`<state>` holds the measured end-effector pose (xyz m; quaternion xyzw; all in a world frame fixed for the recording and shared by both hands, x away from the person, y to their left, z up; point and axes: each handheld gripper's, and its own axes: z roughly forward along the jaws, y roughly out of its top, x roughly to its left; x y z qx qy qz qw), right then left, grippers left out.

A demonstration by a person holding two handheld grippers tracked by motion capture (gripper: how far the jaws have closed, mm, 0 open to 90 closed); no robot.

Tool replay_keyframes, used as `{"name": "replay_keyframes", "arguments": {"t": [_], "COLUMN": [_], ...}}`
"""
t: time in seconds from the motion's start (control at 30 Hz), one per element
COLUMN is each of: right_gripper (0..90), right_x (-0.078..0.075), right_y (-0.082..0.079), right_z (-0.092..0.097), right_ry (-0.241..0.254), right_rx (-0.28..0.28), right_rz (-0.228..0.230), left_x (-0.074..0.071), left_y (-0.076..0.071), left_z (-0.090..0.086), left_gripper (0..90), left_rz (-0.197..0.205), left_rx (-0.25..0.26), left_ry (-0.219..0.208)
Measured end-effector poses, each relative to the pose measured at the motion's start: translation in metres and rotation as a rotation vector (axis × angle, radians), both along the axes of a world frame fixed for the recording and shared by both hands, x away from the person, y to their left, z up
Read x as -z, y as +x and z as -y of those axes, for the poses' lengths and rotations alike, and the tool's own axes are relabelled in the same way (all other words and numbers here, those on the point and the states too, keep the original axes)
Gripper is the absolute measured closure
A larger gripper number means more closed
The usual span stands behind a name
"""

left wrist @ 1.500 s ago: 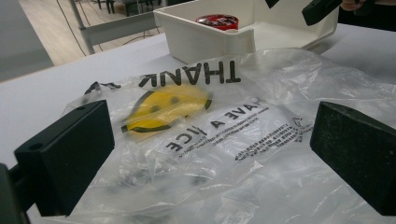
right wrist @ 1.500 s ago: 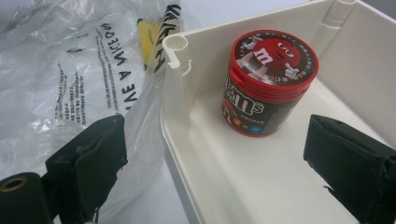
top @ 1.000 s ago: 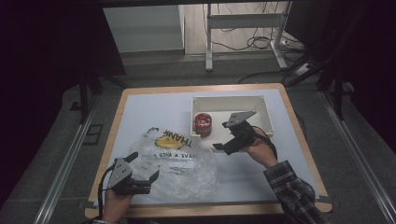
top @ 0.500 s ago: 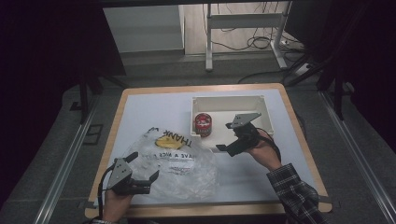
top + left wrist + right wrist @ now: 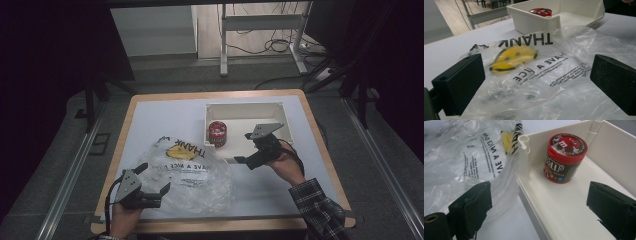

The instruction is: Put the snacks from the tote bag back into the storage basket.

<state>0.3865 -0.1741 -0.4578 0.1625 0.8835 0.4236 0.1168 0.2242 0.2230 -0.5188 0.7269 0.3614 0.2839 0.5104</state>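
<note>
The right gripper [image 5: 248, 150] is held over the near rim of the white bin [image 5: 272, 106], jaws spread wide and holding nothing; in the right gripper view one jaw stands outside the bin wall and the other inside it. The candy tub [image 5: 564, 157], red-lidded and upright, stands inside the bin near a corner, beyond the jaws and not touched. The left gripper [image 5: 150, 182] sits at the near edge of the plastic bag [image 5: 195, 172], jaws equally wide, the film lying between them but not pinched. The bag lies flat and crumpled on the table [image 5: 160, 117], one edge against the bin. Judged status: no grasp made on tub or bag; pick-up, bag opening and transfer all remain.
</note>
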Motion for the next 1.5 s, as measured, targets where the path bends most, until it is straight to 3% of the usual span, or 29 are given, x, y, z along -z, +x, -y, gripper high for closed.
{"name": "replay_keyframes", "arguments": {"t": [1.5], "right_gripper": [6.4], "right_x": [0.000], "right_y": [-0.021], "right_z": [0.028], "right_ry": [-0.001], "right_rx": [0.045], "right_rz": [0.020], "left_x": [-0.001], "left_y": [0.001], "left_z": [0.000], "left_gripper": [0.0], "left_rz": [0.003], "left_rx": [0.001], "left_ry": [-0.020]}}
